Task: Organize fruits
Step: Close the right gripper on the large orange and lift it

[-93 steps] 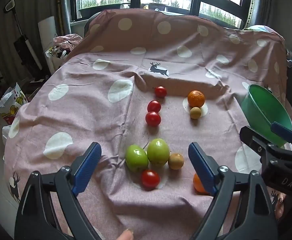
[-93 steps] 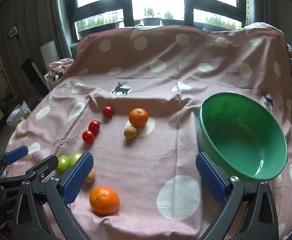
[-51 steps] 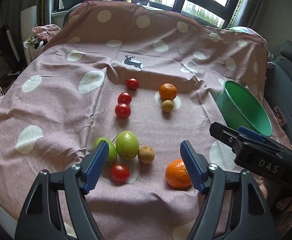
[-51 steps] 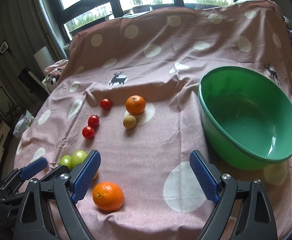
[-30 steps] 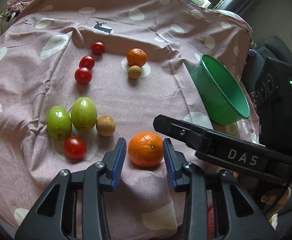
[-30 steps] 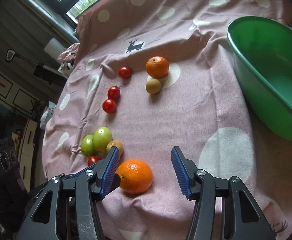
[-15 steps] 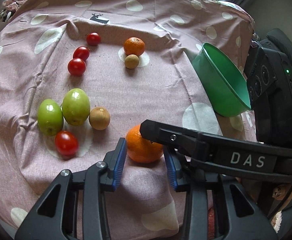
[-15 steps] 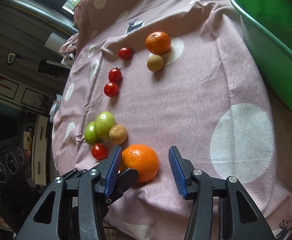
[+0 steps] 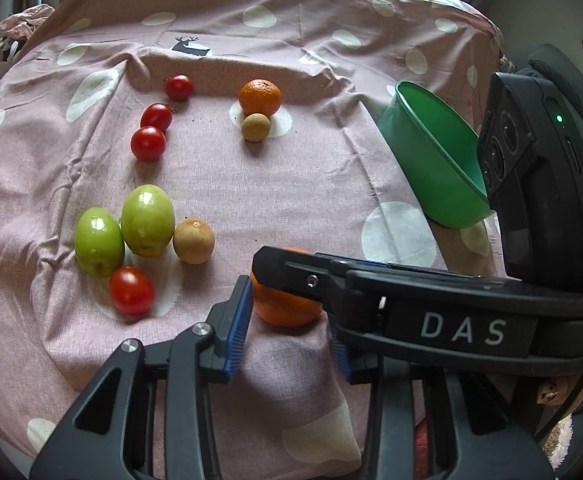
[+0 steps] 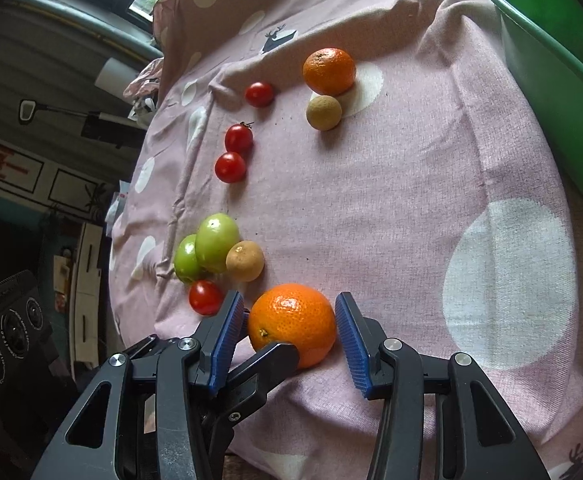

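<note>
A large orange [image 10: 291, 322] lies on the pink spotted cloth near the front edge. My right gripper [image 10: 289, 330] has its blue pads on both sides of it, almost touching. My left gripper [image 9: 287, 316] also straddles this orange [image 9: 283, 304], partly hidden by the right gripper's arm crossing over it. Two green fruits [image 9: 147, 220], a brown fruit [image 9: 193, 240] and a tomato [image 9: 131, 290] sit to its left. A second orange [image 9: 260, 97] lies farther back.
A green bowl [image 9: 435, 160] stands at the right, and it also shows in the right wrist view [image 10: 551, 52]. Three tomatoes [image 9: 147, 143] and a small brown fruit [image 9: 255, 127] lie at the back. The table's front edge is just below the grippers.
Both grippers have moved down and in toward the near orange and narrowed around it. The right gripper's arm now crosses over the left gripper's view.
</note>
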A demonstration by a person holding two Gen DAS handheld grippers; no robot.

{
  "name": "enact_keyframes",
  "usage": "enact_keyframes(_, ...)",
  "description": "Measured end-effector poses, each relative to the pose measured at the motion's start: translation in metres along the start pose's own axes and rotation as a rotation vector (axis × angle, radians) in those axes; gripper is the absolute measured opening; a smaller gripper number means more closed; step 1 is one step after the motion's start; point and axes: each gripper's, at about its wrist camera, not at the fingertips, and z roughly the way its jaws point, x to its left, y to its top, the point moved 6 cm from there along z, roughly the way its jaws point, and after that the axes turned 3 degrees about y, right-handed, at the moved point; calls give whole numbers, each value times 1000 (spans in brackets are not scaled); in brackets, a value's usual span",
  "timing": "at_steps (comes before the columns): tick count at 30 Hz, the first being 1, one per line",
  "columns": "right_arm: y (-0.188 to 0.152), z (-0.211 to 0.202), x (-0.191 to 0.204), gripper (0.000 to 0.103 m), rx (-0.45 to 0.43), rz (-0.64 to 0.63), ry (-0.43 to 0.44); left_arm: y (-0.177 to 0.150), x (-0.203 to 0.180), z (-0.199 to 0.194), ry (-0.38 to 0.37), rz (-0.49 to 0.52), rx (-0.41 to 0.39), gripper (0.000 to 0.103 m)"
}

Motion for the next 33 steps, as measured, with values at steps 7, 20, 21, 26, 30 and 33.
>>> enact_keyframes(7,5,-15,6,48,-59,-32,-3,6,-10,-12,21,37,-72,36)
enact_keyframes(20,11,-26,8,48,-119,-50,-25,14,-19,-16,16,57,-131,36)
enact_keyframes(21,11,-25,7,48,-119,-49,-36,13,-19,-14,11,56,-129,36)
enact_keyframes(26,11,-14,-1,48,-98,-42,-99,11,-15,3,-9,26,-85,37)
enact_keyframes(30,11,-5,-7,48,-73,-33,-123,8,-11,11,-13,6,-52,37)
enact_keyframes(33,10,-3,-7,48,-72,-32,-126,8,-11,12,-15,4,-55,37)
